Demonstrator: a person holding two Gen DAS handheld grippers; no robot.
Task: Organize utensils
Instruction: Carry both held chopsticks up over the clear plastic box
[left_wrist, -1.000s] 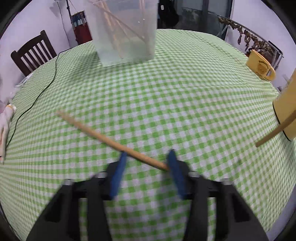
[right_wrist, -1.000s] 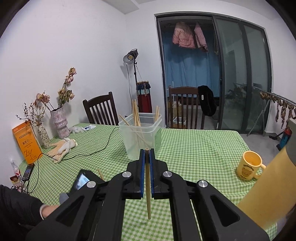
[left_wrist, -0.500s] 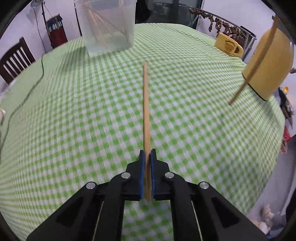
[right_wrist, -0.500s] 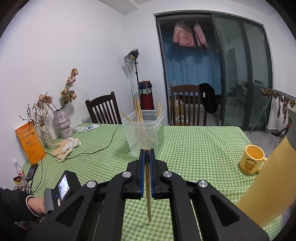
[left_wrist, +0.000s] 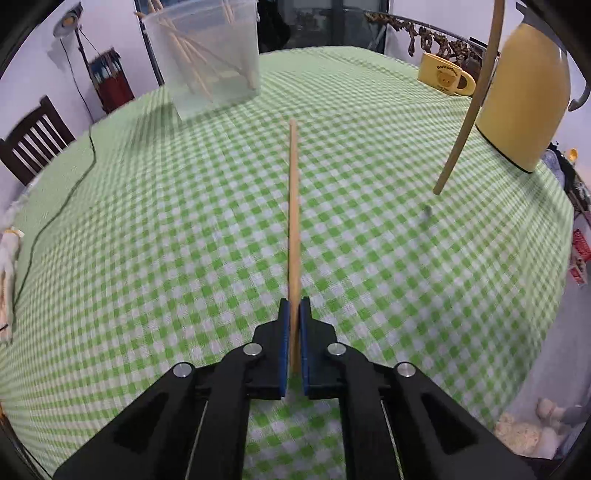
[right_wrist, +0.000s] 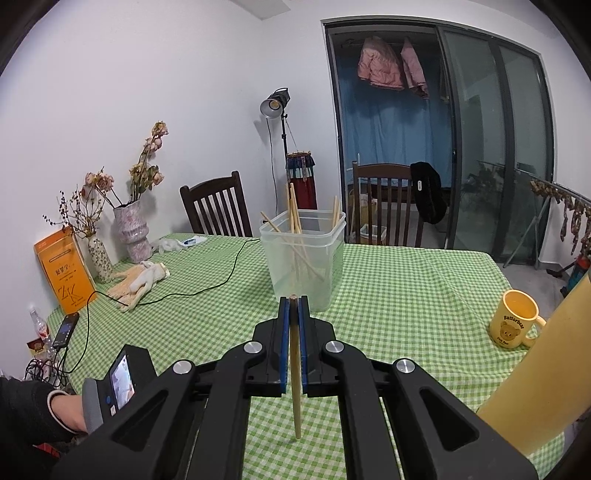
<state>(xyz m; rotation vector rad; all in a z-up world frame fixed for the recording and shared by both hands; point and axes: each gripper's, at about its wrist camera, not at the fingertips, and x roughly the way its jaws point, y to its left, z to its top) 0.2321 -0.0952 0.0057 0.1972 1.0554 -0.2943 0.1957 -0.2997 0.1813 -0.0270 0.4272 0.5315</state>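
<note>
The clear plastic bin (right_wrist: 303, 258) stands on the worktop (right_wrist: 406, 295) straight ahead of my right claw (right_wrist: 292, 306) and ahead and to the left of my left claw (left_wrist: 294, 310). It holds several wooden chopsticks (right_wrist: 295, 229), which lean against its walls at differing angles with their upper ends above the rim. The yellow mug (right_wrist: 514, 324) stands open side up, ahead and to the right of my right claw; whether it holds anything cannot be told. The tall yellow jug (left_wrist: 524, 85) stands to the right of both claws.

My left claw is clenched on one chopstick (left_wrist: 293, 221). Its long axis runs straight forward along my fingers, above the green checked cloth, and its free end points ahead, to the right of the bin.

My right claw is clenched on a second chopstick (right_wrist: 295, 387). Its long axis runs close to vertical: the top end sits level with my fingertips, and the free end points down at the worktop without reaching it. In the left wrist view this same chopstick hangs ahead and to the right of my left claw, in front of the jug.
</note>
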